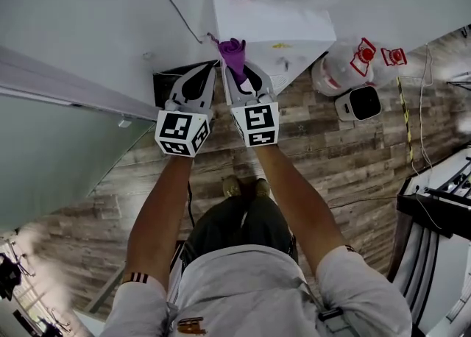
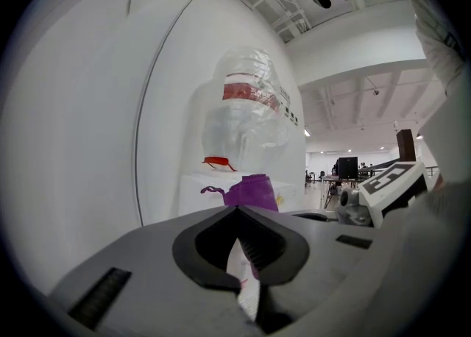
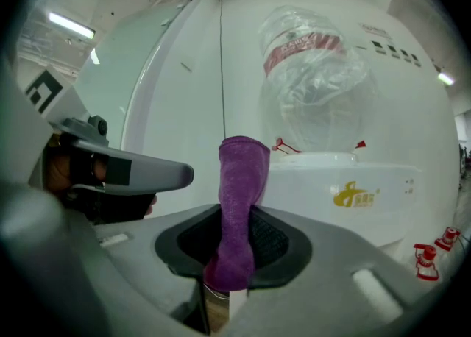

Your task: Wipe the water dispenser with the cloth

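The white water dispenser (image 1: 271,25) stands against the wall with a clear bottle (image 3: 313,82) upside down on its top. My right gripper (image 1: 235,68) is shut on a purple cloth (image 1: 234,53), which sticks up out of the jaws (image 3: 241,174) close in front of the dispenser's top edge. Just to its left, my left gripper (image 1: 211,69) is shut with nothing between its jaws. From the left gripper view the cloth (image 2: 252,190) and the dispenser (image 2: 197,187) lie straight ahead past the closed tips of the left gripper (image 2: 237,210).
A clear jug with red fittings (image 1: 347,65) and a small white device (image 1: 358,102) sit on the wood floor right of the dispenser. A cable (image 1: 173,4) runs down the wall. A glass partition (image 1: 51,144) is at left; dark equipment (image 1: 438,207) at right.
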`<state>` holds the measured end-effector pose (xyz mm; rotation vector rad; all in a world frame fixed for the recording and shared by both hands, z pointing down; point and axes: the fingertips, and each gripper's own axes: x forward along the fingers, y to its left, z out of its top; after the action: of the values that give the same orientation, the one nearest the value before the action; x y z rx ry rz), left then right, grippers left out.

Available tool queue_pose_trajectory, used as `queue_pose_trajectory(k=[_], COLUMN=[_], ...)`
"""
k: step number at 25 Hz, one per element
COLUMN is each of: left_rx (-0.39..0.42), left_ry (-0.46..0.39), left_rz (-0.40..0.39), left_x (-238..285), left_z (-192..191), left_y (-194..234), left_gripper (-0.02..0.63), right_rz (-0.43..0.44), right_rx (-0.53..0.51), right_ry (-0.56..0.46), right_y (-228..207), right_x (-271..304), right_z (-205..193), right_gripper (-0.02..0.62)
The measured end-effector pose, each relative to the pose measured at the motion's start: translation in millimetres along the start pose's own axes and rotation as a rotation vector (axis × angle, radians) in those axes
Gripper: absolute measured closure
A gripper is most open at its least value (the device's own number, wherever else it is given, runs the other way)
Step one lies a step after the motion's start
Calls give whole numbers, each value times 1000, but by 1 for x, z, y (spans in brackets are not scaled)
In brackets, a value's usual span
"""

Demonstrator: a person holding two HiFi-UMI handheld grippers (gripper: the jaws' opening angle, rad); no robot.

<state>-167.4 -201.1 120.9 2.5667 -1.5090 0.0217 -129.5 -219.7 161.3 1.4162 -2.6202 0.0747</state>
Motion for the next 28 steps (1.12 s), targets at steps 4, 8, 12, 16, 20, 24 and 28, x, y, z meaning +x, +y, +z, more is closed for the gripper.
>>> queue_pose_trajectory(k=[4, 8, 12, 16, 20, 24, 28], left_rx=[-3, -3, -9, -9, -10, -4, -12], left_ry=[4, 12, 15, 22, 21, 31, 35], left_rz=[-14, -19, -22, -20, -22, -14, 6], left_x=[8, 14, 19, 22, 25, 28, 30], left_z=[1, -2, -5, -6, -7, -8, -10], left_y=[-2, -4, -9, -14, -24, -31, -36], left_gripper=[607, 607, 607, 607, 607, 607, 607], right_rz=[-7, -18, -34, -59, -109, -159, -214], right_rx=[7, -3, -16, -12, -18, 5, 52], right_ry=[25, 33, 26, 13, 15, 25, 17], right_y=[-4, -16, -35, -58, -96, -133, -169], right_x=[7, 5, 1, -9, -24, -38, -54], right_z=[-8, -14, -15, -16, -23, -33, -39], right_gripper=[495, 495, 495, 496, 495, 496, 495])
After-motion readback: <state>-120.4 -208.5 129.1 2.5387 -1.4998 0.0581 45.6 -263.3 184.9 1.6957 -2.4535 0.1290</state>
